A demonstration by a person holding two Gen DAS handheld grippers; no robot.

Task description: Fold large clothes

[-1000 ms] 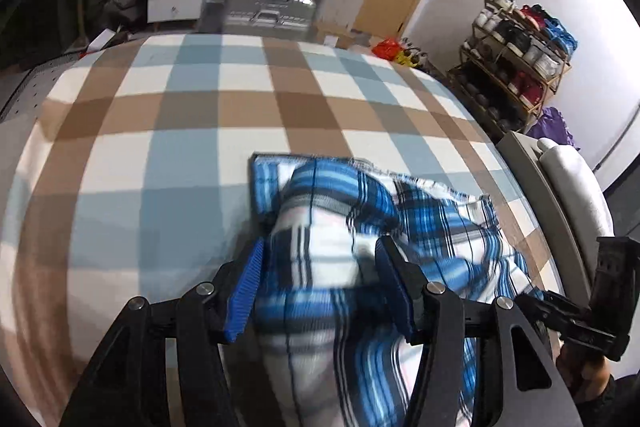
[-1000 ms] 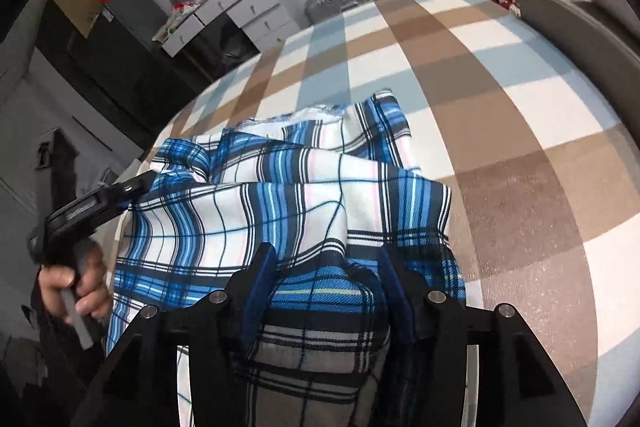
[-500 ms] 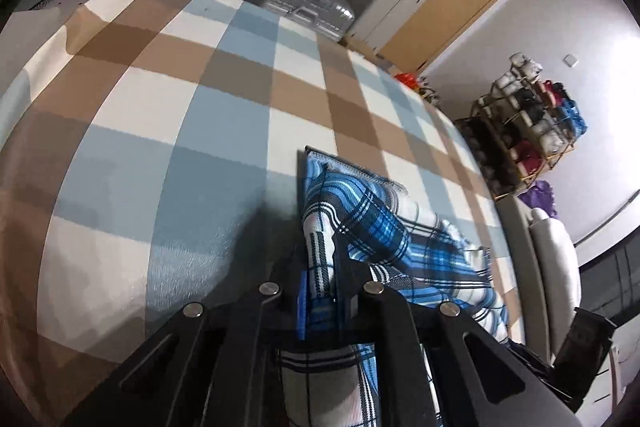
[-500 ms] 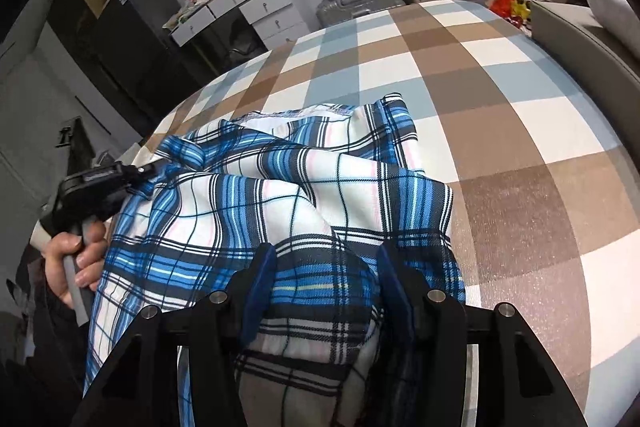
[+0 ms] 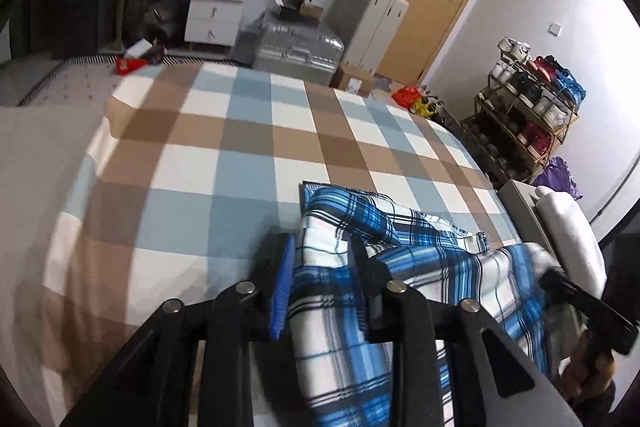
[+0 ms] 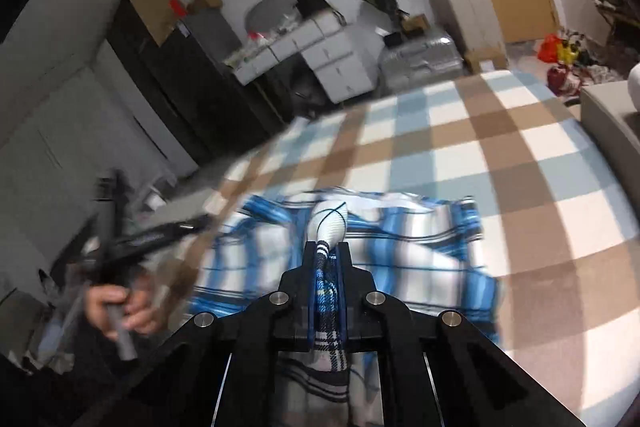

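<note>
Left hand-held gripper (image 5: 322, 263): jaws just reopened partway, plaid shirt (image 5: 404, 259) between them; pad contact unclear
Right hand-held gripper (image 6: 326, 255): just clamped on shirt fold
Bed (image 5: 224, 163): checked blanket; right view blurred

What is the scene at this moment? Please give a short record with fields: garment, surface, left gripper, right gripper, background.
garment: blue and white plaid garment, bunched on the near part of the bed
surface: checked bedspread in brown, pale blue and white
left gripper: left gripper, its jaws have just been opening, a fold of the cloth between them
right gripper: right gripper, its jaws have just been closing, now shut on a thin twist of the cloth
background: silver suitcase, white drawers, shoe rack
</note>
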